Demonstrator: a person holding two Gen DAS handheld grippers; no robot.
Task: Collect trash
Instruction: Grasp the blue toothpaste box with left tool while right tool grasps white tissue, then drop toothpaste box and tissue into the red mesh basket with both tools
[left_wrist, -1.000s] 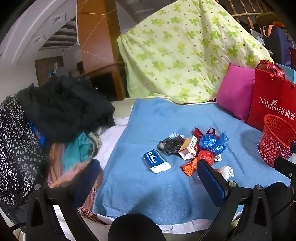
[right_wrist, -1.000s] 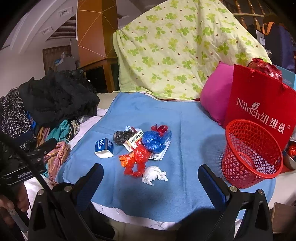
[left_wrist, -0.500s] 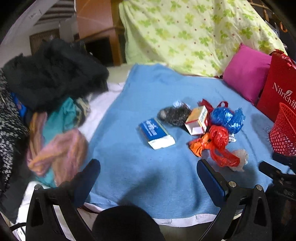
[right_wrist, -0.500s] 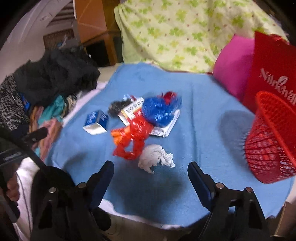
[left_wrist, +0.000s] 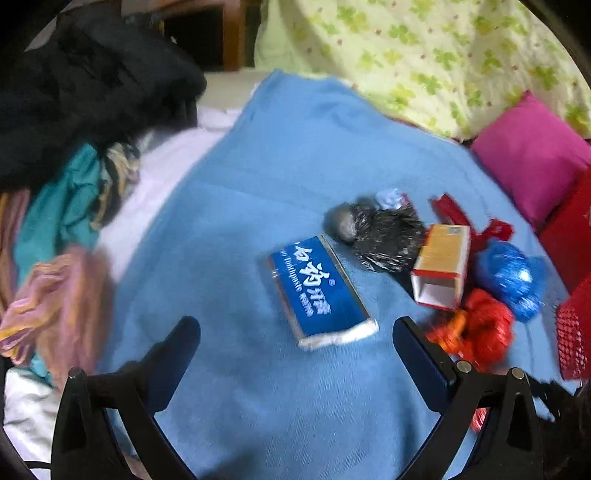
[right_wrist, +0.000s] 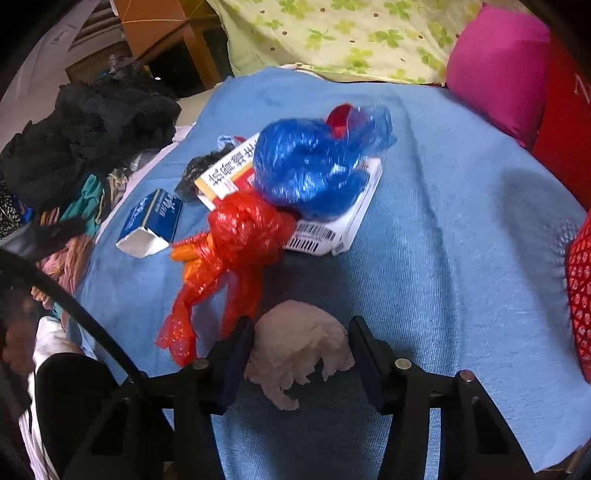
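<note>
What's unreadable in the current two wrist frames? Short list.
- Red mesh basket: cut off by the right edge in both views, so its inside is unseen.
- Crumpled white tissue, right wrist view: sits between the right gripper jaws, which have just been closing; pad contact unclear.
- Blue toothpaste box, left wrist view: motion blur smears the small print.

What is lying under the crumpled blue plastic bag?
The crumpled blue plastic bag lies on a flat white cardboard box with a barcode. The box's middle is covered.
</note>
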